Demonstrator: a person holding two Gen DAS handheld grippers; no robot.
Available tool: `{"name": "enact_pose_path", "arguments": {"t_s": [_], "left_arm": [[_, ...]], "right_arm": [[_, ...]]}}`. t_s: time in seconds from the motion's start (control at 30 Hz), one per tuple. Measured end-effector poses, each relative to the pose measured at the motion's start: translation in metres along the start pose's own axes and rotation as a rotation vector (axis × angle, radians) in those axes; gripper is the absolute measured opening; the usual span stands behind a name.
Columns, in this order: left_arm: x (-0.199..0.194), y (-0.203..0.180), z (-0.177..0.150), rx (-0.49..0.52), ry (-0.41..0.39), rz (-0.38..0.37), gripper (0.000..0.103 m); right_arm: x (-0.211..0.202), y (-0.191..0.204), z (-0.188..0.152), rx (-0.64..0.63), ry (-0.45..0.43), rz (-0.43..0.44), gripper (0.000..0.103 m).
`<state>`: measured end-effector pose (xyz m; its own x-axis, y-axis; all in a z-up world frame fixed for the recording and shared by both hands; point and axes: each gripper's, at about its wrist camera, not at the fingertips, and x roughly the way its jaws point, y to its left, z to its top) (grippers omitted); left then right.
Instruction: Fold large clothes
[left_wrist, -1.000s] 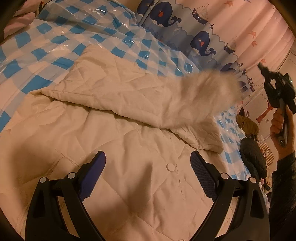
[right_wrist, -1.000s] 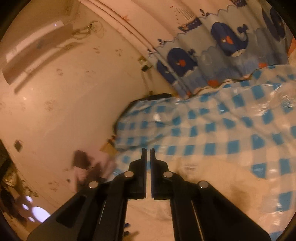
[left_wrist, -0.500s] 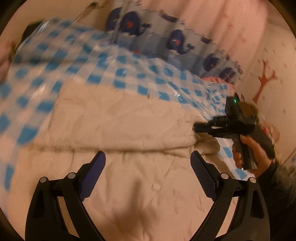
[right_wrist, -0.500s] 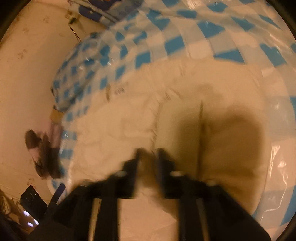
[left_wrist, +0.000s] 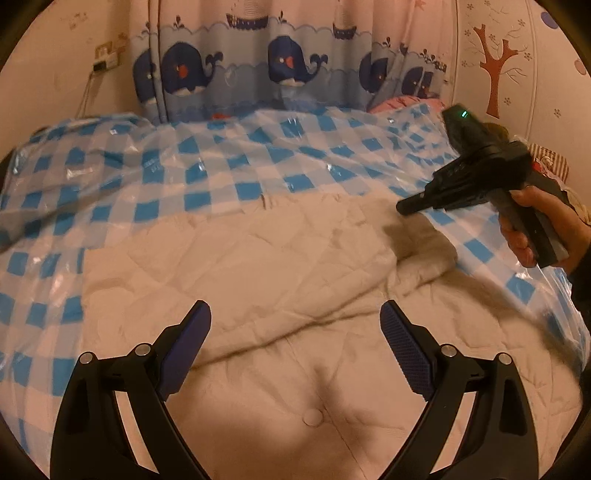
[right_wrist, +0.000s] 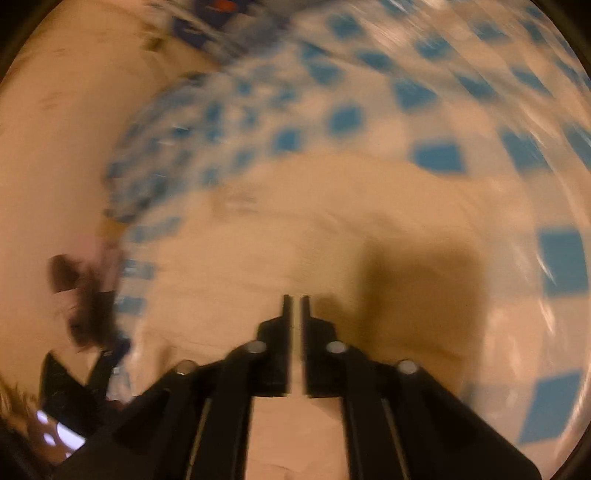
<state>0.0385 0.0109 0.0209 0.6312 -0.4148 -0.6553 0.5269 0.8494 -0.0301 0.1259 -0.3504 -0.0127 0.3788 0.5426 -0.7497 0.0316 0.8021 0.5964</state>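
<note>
Left wrist view shows your cream quilted garment (left_wrist: 258, 266) spread under your wide-spread left hand-held gripper (left_wrist: 295, 347), one sleeve folded across. Your right hand-held gripper (right_wrist: 294, 301), fingers nearly pressed together and empty, hovers over it. Blue checked plastic sheet (left_wrist: 207, 162) lies beyond.

I'm in a home, a child's bedroom by the look: bed (left_wrist: 229, 173) under blue-check plastic cover, whale-print curtain (left_wrist: 288, 70) behind it, tree decal (left_wrist: 495, 74) on pale wall, wall socket (left_wrist: 105, 59) at left.
</note>
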Motion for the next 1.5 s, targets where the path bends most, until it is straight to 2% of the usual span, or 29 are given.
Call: {"name": "enact_pose_path", "arguments": {"t_s": [0.03,0.07,0.13,0.17,0.2,0.23,0.27,0.3,0.4,0.5,0.6,0.7,0.83,0.93,1.03,1.07,1.1,1.13,1.17,1.23,1.27,1.3,1.33,1.37,1.43,1.5], "left_arm": [[0.004,0.001,-0.002,-0.01,0.019,-0.014,0.089],[0.006,0.001,-0.003,-0.015,0.027,-0.016,0.089],[0.007,0.003,-0.005,-0.021,0.027,-0.015,0.089],[0.006,0.004,-0.005,-0.023,0.026,-0.016,0.089],[0.006,0.004,-0.006,-0.022,0.024,-0.013,0.089],[0.005,0.003,-0.006,-0.018,0.02,-0.006,0.089],[0.005,0.002,-0.005,-0.009,0.016,0.005,0.089],[0.005,0.0,-0.005,0.005,0.014,0.015,0.089],[0.01,-0.007,0.001,0.081,0.009,0.079,0.089],[0.012,-0.014,0.013,0.127,-0.015,0.102,0.089],[0.017,-0.028,0.024,0.186,-0.032,0.088,0.089],[0.022,-0.043,0.032,0.235,-0.048,0.046,0.089],[0.033,-0.053,0.042,0.221,-0.066,0.003,0.089],[0.038,-0.055,0.051,0.196,-0.105,0.01,0.089],[0.047,-0.052,0.061,0.145,-0.133,0.048,0.089],[0.05,-0.049,0.064,0.11,-0.144,0.039,0.084],[0.052,-0.045,0.065,0.075,-0.151,0.031,0.069],[0.055,-0.039,0.067,0.032,-0.136,0.019,0.029],[0.059,-0.032,0.07,-0.024,-0.112,0.008,0.014],[0.056,-0.02,0.07,-0.091,-0.131,-0.001,0.009],[0.052,-0.013,0.069,-0.118,-0.145,0.014,0.008],[0.047,-0.005,0.069,-0.14,-0.159,0.031,0.008],[0.042,0.002,0.069,-0.16,-0.174,0.045,0.008],[0.033,0.015,0.07,-0.187,-0.195,0.063,0.008],[0.013,0.038,0.075,-0.209,-0.237,0.086,0.008],[-0.018,0.061,0.085,-0.217,-0.276,0.12,0.008]], "right_arm": [[0.007,-0.007,-0.001,0.021,0.019,-0.001,0.065],[0.011,-0.013,-0.003,0.03,0.031,0.017,0.068],[0.023,-0.013,-0.004,0.03,0.042,0.102,0.068],[0.026,-0.01,-0.004,0.019,0.032,0.108,0.068],[0.027,-0.006,-0.004,-0.001,0.018,0.123,0.061],[0.026,0.0,-0.003,-0.029,0.007,0.138,0.049],[0.026,0.006,-0.003,-0.052,0.001,0.132,0.026],[0.023,0.01,-0.003,-0.068,-0.008,0.136,0.017],[0.014,0.024,0.0,-0.116,-0.034,0.157,0.013],[-0.001,0.037,0.003,-0.126,-0.07,0.231,0.007],[-0.025,0.061,0.005,-0.171,-0.098,0.304,0.007],[-0.04,0.087,0.006,-0.226,-0.097,0.325,0.007],[-0.056,0.117,0.002,-0.268,-0.1,0.379,0.007],[-0.064,0.137,-0.005,-0.297,-0.093,0.425,0.007],[-0.066,0.152,-0.013,-0.324,-0.077,0.459,0.007],[-0.065,0.156,-0.016,-0.331,-0.069,0.467,0.007],[-0.063,0.159,-0.018,-0.339,-0.06,0.469,0.007],[-0.061,0.163,-0.021,-0.349,-0.047,0.465,0.007],[-0.059,0.166,-0.023,-0.361,-0.039,0.445,0.009],[-0.06,0.165,-0.026,-0.372,-0.051,0.426,0.011],[-0.065,0.162,-0.025,-0.361,-0.065,0.446,0.022],[-0.075,0.155,-0.025,-0.347,-0.106,0.5,0.062],[-0.084,0.149,-0.024,-0.337,-0.152,0.526,0.084],[-0.098,0.14,-0.026,-0.324,-0.241,0.501,0.098],[-0.102,0.133,-0.031,-0.358,-0.313,0.355,0.098],[-0.079,0.137,-0.04,-0.417,-0.277,0.219,0.098]]}}
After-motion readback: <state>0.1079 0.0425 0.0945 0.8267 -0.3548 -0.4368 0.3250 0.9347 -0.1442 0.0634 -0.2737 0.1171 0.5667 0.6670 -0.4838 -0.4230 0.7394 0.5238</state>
